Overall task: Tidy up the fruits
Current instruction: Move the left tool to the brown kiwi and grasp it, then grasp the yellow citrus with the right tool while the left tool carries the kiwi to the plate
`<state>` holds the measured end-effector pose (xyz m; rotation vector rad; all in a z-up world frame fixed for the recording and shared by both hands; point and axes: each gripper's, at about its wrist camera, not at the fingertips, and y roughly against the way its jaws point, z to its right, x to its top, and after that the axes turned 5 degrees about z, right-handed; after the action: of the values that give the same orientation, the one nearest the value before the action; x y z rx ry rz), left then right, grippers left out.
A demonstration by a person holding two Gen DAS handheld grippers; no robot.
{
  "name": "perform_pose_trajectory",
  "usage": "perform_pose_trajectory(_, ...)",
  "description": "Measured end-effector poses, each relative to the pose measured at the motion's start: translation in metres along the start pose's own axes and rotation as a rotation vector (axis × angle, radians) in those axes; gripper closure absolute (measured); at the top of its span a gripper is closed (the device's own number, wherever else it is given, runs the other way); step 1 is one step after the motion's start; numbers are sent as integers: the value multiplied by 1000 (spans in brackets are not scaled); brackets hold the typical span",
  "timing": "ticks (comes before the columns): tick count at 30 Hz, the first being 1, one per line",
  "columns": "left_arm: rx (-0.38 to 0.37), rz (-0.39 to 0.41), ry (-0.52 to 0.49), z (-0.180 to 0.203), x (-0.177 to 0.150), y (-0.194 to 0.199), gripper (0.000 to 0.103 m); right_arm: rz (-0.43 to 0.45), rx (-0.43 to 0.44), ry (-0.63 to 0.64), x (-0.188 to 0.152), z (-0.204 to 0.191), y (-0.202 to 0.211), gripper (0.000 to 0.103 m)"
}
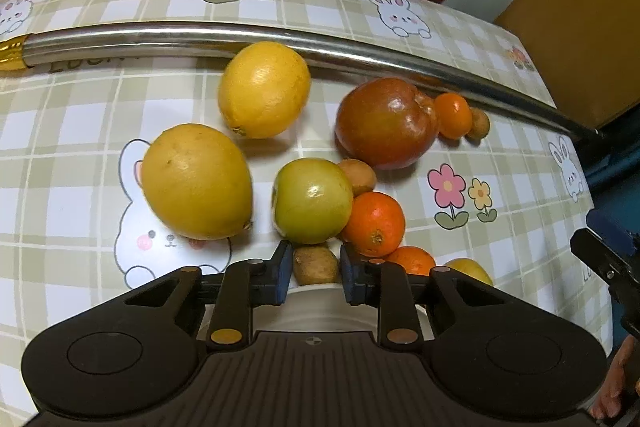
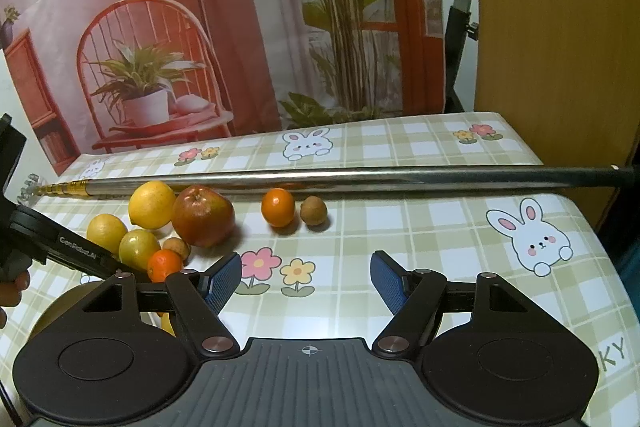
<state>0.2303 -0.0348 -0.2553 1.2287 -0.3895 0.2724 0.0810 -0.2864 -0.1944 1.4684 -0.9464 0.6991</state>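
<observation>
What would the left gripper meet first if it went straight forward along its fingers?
Probably the small brown round fruit between the left gripper's open fingers; just beyond lies the green apple. Depth is uncertain.

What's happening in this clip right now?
A person is sorting fruit on a checked tablecloth with two handheld tools. The left claw sits around a small brown fruit above a white plate; whether it grips is unclear. The right claw hangs open and empty. Lemons, a red apple, a green fruit and mandarins lie before a metal pole.
</observation>
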Motion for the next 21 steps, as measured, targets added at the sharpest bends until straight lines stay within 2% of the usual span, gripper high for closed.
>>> perform_pose_trajectory(6, 7, 38, -7, -6, -6, 15, 76, -3, 1, -5, -1, -1, 0, 35)
perform_pose_trajectory(14, -29, 95, 34, -23, -11, 37, 76, -12, 9, 8, -3, -5, -2, 35)
perform_pose_trajectory(21, -21, 132, 6, -23, -17, 51, 76, -20, 18, 24, -4, -11, -6, 35)
